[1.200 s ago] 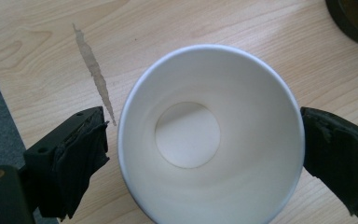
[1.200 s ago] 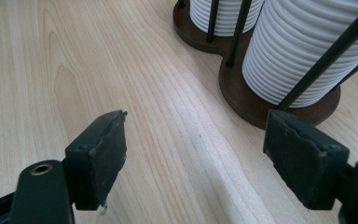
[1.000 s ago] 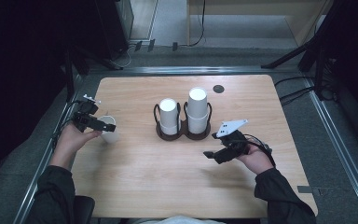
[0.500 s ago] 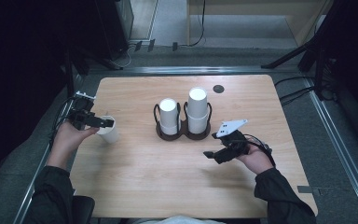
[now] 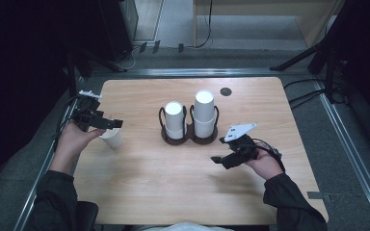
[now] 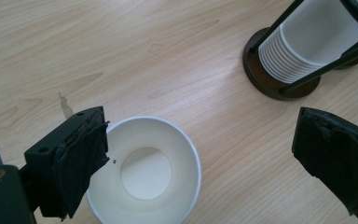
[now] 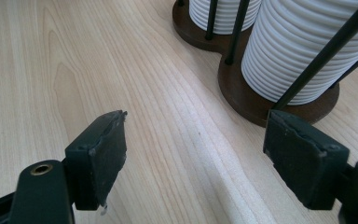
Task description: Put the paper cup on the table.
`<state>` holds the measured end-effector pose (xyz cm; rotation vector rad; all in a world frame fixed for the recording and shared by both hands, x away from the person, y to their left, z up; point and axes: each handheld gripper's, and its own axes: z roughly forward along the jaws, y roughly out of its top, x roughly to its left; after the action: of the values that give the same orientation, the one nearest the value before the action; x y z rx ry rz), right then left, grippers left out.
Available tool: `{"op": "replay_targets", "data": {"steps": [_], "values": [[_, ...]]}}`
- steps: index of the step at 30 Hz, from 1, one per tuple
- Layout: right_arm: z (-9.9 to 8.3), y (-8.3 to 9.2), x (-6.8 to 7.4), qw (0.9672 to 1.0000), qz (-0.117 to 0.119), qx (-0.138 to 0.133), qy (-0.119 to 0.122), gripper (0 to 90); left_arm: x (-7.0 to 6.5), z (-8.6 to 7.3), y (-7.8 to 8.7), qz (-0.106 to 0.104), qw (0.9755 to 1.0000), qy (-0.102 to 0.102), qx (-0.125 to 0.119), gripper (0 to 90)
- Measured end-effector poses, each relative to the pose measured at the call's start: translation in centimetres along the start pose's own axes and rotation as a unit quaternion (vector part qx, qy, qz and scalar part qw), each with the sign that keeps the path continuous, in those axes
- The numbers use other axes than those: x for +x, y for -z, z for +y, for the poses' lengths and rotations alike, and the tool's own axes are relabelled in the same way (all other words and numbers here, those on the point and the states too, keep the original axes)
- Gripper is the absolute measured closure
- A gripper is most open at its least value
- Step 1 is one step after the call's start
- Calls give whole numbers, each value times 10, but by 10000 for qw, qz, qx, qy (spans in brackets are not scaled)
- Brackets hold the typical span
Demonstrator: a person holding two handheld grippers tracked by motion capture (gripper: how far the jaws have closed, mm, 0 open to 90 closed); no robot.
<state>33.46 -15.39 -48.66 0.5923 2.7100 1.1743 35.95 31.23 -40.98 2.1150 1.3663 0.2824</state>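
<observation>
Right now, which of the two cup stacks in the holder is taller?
The right stack, the one nearer the right tool. Its top rises above the left stack and reaches further up the holder.

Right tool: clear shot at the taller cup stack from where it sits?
Probably yes. The right tool is open and aimed at the taller cup stack; bare table lies between. But the holder has black uprights around the stack, so a side grasp looks blocked.

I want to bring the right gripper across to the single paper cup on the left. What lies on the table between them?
In the high view, bare wood lies between the right gripper and the paper cup; the cup holder stands just behind that line.
</observation>
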Motion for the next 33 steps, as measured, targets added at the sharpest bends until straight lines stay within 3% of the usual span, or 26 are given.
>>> {"op": "replay_targets", "data": {"steps": [6,10,21,33], "values": [[0,0,2,10000,3,9,23,213,-18,5,-1,-165,9994,-294,-18,44],[-1,0,2,10000,-13,13,53,213,-28,8,-1,-292,9988,-365,-150,53],[1,-1,2,10000,-14,13,52,213,-48,8,-10,-644,9963,-524,-229,66],[1,-1,2,10000,28,36,58,213,-75,2,-28,-1028,9906,-857,-268,67]]}}
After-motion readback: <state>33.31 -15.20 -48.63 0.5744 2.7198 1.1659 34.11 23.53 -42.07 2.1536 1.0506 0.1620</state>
